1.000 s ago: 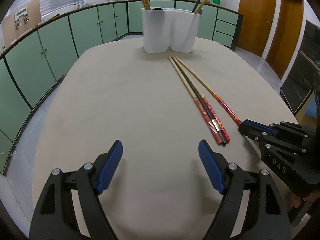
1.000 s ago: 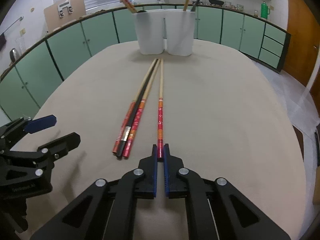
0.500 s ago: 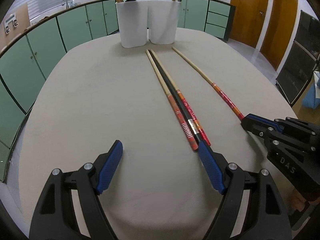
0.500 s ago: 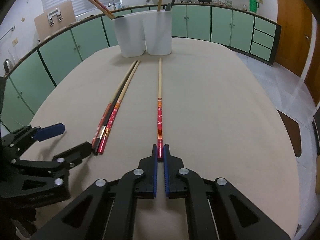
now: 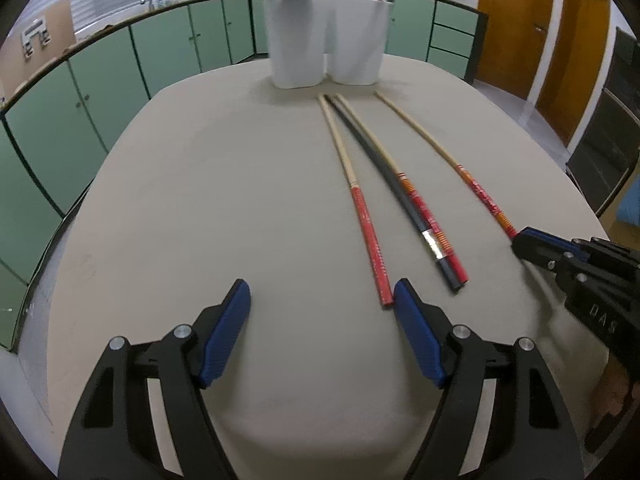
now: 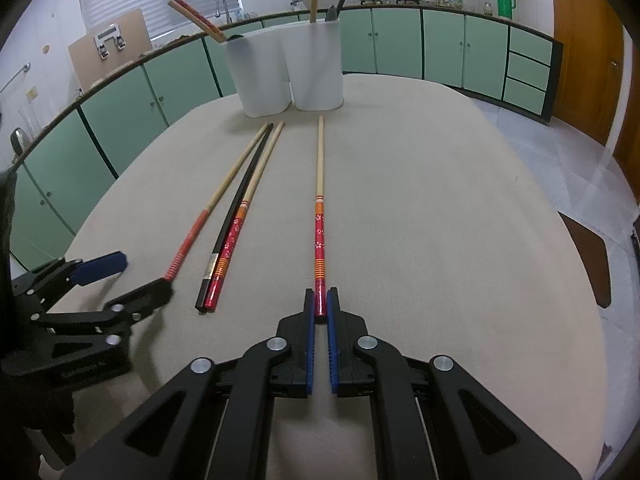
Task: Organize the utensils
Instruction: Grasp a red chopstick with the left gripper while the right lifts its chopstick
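My right gripper [image 6: 320, 300] is shut on the red end of a long red-and-bamboo chopstick [image 6: 319, 216], which lies along the table toward a white two-part utensil holder [image 6: 286, 74]. This chopstick also shows in the left wrist view [image 5: 444, 156]. My left gripper [image 5: 322, 300] is open, low over the table; its right finger touches the red end of another chopstick [image 5: 362, 208]. Beside it lie a black chopstick [image 5: 384, 176] and a red flowered one [image 5: 424, 210]. The holder [image 5: 324, 40] has several chopsticks standing in it.
The beige oval table [image 5: 200, 200] has green cabinets [image 5: 100, 76] around it. Wooden doors [image 5: 516, 20] are at the right. A dark chair [image 6: 592, 264] stands by the table's right edge.
The right gripper has drawn its chopstick away from the other three. The left gripper has moved in to the red end of the leftmost chopstick, which now lies apart from the black and flowered pair.
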A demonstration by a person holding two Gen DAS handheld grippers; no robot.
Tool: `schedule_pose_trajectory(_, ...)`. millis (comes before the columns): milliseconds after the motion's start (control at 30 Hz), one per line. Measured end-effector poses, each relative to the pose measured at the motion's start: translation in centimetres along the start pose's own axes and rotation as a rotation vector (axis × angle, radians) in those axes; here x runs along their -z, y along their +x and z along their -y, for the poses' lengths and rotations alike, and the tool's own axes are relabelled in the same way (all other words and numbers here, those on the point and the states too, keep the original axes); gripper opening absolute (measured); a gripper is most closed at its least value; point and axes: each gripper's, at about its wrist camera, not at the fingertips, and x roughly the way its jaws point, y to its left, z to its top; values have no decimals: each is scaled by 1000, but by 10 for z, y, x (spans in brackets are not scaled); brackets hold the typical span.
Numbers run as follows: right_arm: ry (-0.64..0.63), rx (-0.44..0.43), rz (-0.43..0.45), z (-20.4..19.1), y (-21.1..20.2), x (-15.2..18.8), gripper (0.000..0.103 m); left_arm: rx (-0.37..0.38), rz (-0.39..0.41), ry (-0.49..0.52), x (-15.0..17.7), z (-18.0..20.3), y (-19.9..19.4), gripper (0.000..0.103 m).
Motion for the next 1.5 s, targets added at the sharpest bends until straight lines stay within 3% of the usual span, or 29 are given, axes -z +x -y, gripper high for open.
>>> schedule_pose_trajectory(200,-34,-16,-5,-1,-5,5,12,10,6,-8,6,-3,-7,72)
schedule_pose_trajectory(600,-49,-16,-7,0,-6,5,12,17,8,-20,3,0,-3,70)
schedule_pose_trajectory(667,-50,-12,-7,0,-5,5,12,18,10,-17,4,3,-4,67)
schedule_pose_trajectory(867,-61,7,-5,-4,-3,4,12,49,22,-20,1,8,-4,45)
schedule_pose_trajectory(1100,-61,5,-8,-4,-1,1,6,80,28,-10,0,16,-2,7)
schedule_pose_trajectory(1500,-60,3,8,-6,-10,-4,5,57,68,-16,-2,13,-18,5)
